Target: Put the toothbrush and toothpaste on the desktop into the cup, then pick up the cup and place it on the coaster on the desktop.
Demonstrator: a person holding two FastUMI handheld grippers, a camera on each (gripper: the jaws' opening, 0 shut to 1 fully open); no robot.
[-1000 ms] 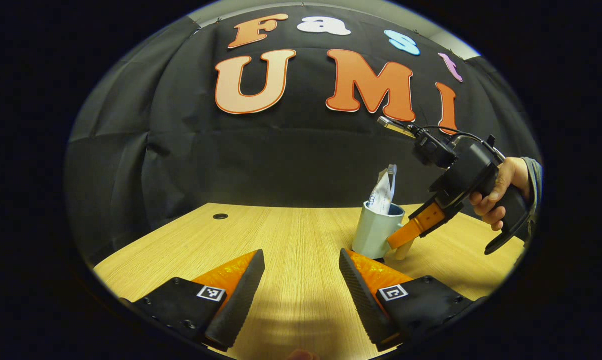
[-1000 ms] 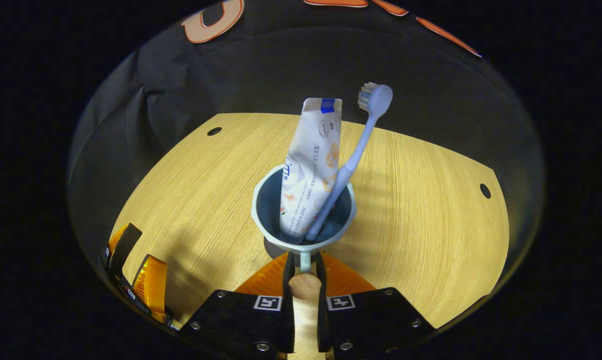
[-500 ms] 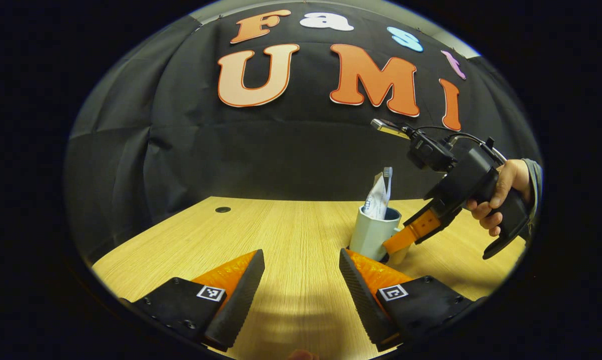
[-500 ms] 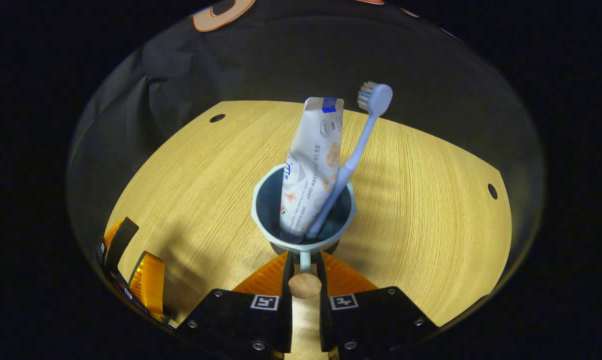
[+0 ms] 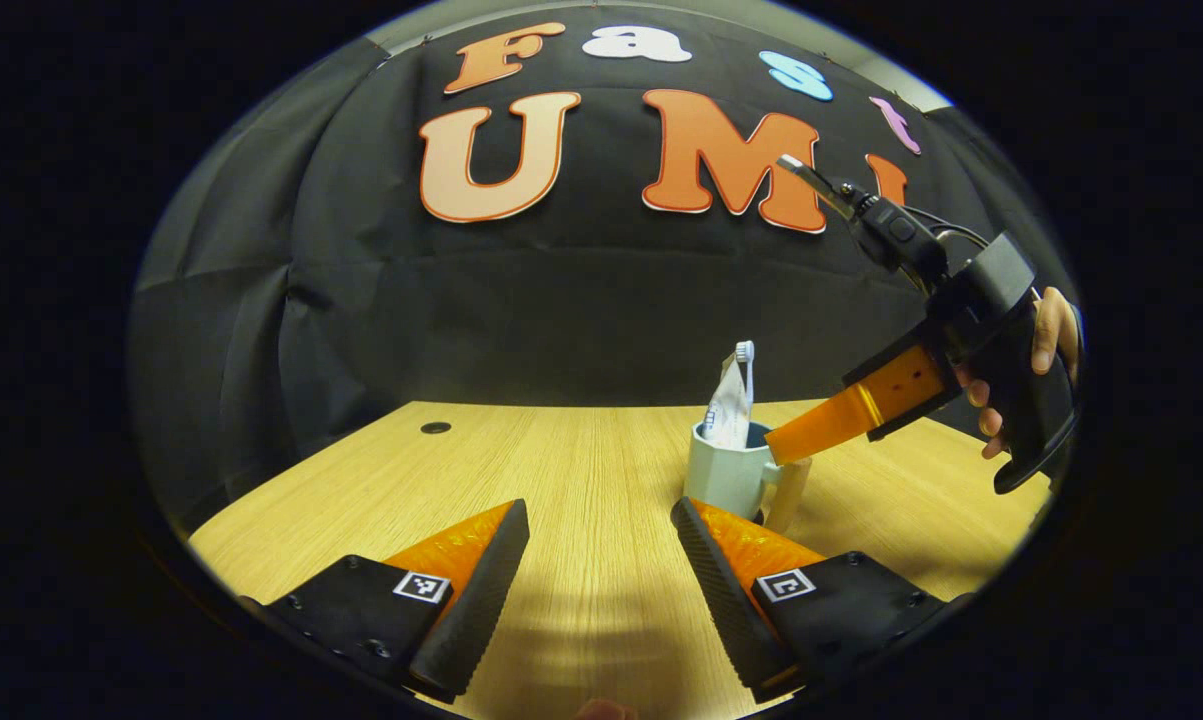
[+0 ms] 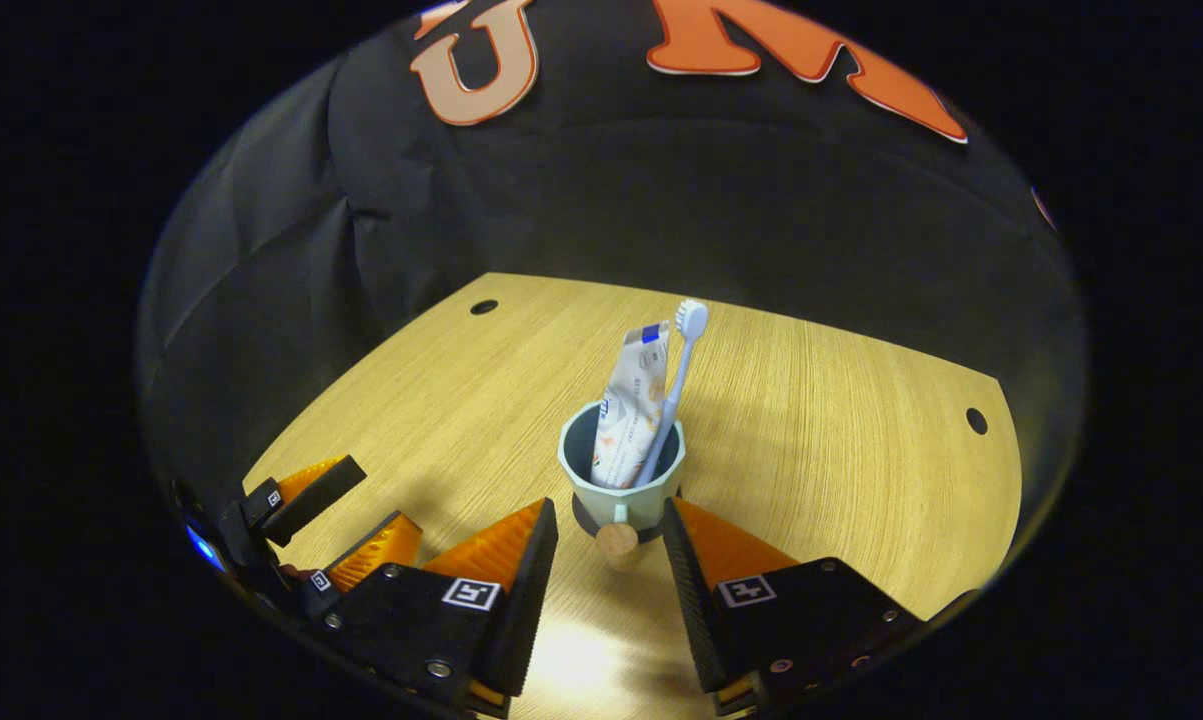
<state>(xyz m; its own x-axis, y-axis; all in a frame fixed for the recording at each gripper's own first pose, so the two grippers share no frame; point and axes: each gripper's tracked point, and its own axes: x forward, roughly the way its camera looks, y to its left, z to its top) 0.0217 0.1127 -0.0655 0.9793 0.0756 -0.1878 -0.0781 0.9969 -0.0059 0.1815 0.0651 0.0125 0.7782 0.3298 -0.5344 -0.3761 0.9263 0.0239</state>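
A pale green cup (image 6: pixel 621 485) stands upright on the wooden desk (image 6: pixel 841 480), on a dark coaster (image 6: pixel 580 520) that shows under its base. The white toothpaste tube (image 6: pixel 631 405) and the light blue toothbrush (image 6: pixel 677 370) stand inside it. My right gripper (image 6: pixel 609 522) is open, its fingers on either side of the cup's handle with the wooden knob (image 6: pixel 617 541), not touching it. In the left gripper view the cup (image 5: pixel 723 478) is right of centre, with the right gripper (image 5: pixel 783 452) raised above its handle. My left gripper (image 5: pixel 598 522) is open and holds nothing.
A hand (image 5: pixel 1047 340) holds the right gripper at the far right. The desk has small round holes (image 6: pixel 482 307) (image 6: pixel 976 420) near its back edge. The black cloth wall stands close behind. The left gripper (image 6: pixel 346 515) sits low at the left of the desk.
The right gripper has opened, let go of the cup's handle, and drawn back and up. The cup stays standing on the desk. The left gripper has barely moved.
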